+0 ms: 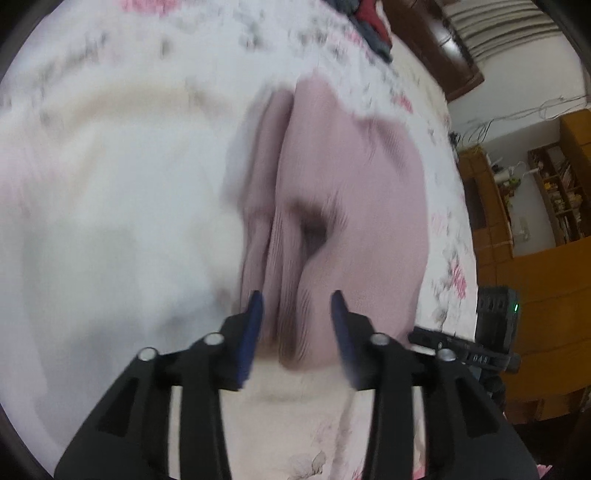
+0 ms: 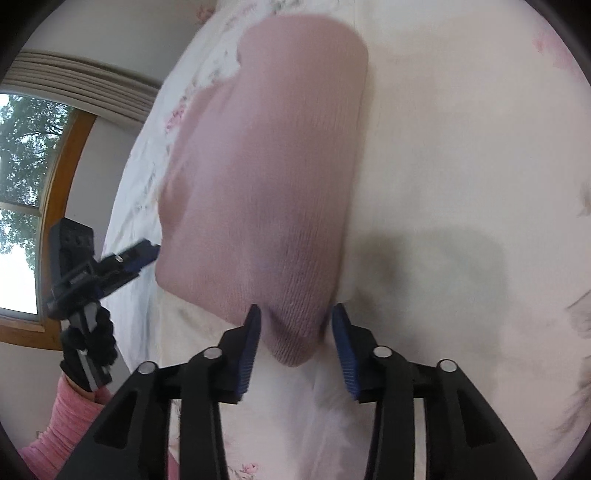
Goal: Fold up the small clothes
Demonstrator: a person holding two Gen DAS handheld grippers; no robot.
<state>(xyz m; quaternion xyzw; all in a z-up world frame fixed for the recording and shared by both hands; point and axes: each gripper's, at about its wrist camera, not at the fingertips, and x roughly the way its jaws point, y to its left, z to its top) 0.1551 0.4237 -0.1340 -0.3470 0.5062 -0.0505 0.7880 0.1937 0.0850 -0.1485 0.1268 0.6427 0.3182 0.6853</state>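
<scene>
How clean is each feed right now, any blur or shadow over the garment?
Left wrist view: motion-smeared, the pink ribbed knit garment and floral bedsheet streaked. Right wrist view: sharper, knit texture readable, a soft dark shadow on the sheet right of the garment.

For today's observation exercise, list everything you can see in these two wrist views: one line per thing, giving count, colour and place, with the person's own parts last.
knit garment: one, dusty pink, lying bunched on the bed, a corner between each gripper's fingers.
bedsheet: one, white with pink flowers, under the garment.
dark clothes: a pile, red and navy, far end of the bed; number unclear.
wooden shelves: one unit, orange-brown, against the wall beside the bed.
window: one, wood-framed, trees outside.
left gripper: black with blue pads, open around a garment fold.
right gripper: black with blue pads, open around the garment's corner.
gloved hand: black glove, pink sleeve, holding the left gripper.
</scene>
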